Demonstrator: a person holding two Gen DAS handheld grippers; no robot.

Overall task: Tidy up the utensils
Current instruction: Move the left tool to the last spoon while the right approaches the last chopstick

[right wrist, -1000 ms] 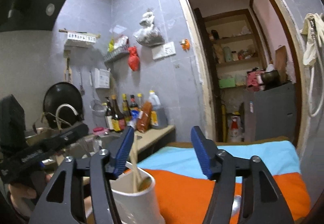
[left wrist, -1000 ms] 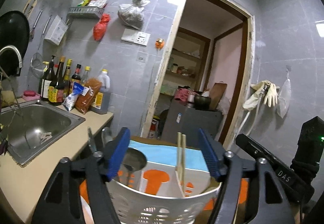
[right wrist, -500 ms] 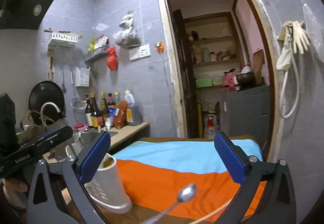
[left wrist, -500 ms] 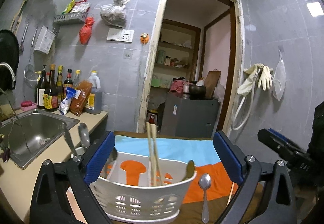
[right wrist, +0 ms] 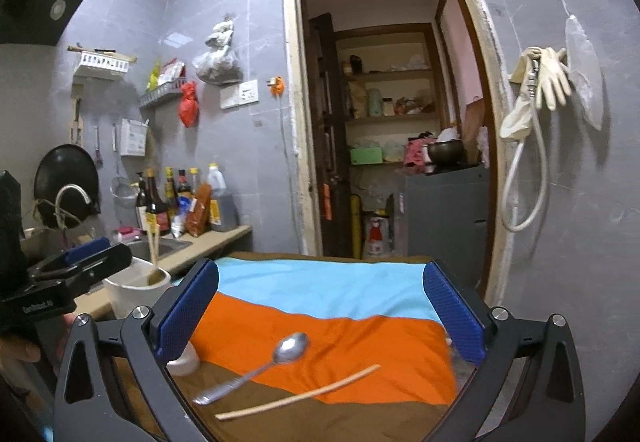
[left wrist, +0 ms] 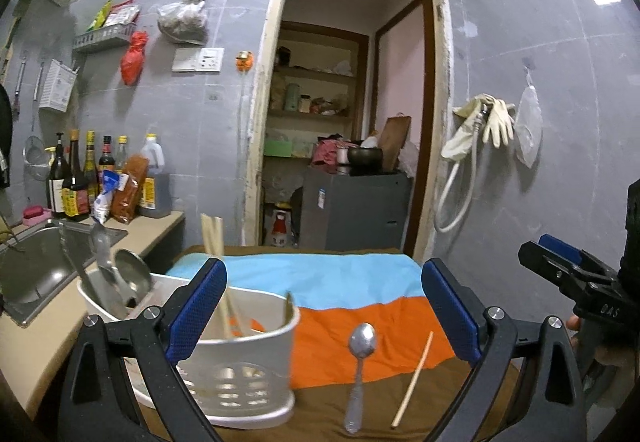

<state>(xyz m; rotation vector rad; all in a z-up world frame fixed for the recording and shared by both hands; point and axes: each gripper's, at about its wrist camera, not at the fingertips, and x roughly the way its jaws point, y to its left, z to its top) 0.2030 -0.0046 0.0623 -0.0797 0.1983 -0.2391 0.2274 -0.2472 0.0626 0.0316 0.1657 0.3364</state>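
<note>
A white plastic utensil caddy (left wrist: pixel 236 366) stands at the table's left, holding a ladle (left wrist: pixel 130 274), a pair of chopsticks (left wrist: pixel 218 266) and other utensils. A metal spoon (left wrist: pixel 359 358) and one wooden chopstick (left wrist: pixel 412 380) lie loose on the striped cloth to its right. My left gripper (left wrist: pixel 322 318) is open and empty, above and behind the caddy and spoon. My right gripper (right wrist: pixel 320 316) is open and empty above the spoon (right wrist: pixel 260 366) and chopstick (right wrist: pixel 298 398). The caddy (right wrist: pixel 132 292) shows at its left.
The table wears a blue, orange and brown cloth (left wrist: pixel 340 282). A steel sink (left wrist: pixel 28 270) and counter with bottles (left wrist: pixel 80 178) lie to the left. An open doorway (left wrist: pixel 344 122) with a grey cabinet is behind. The other gripper shows at each view's edge (left wrist: pixel 576 282).
Both grippers have opened wide and pulled back from the caddy. The caddy now stands free on the table, and the spoon and loose chopstick have come into view.
</note>
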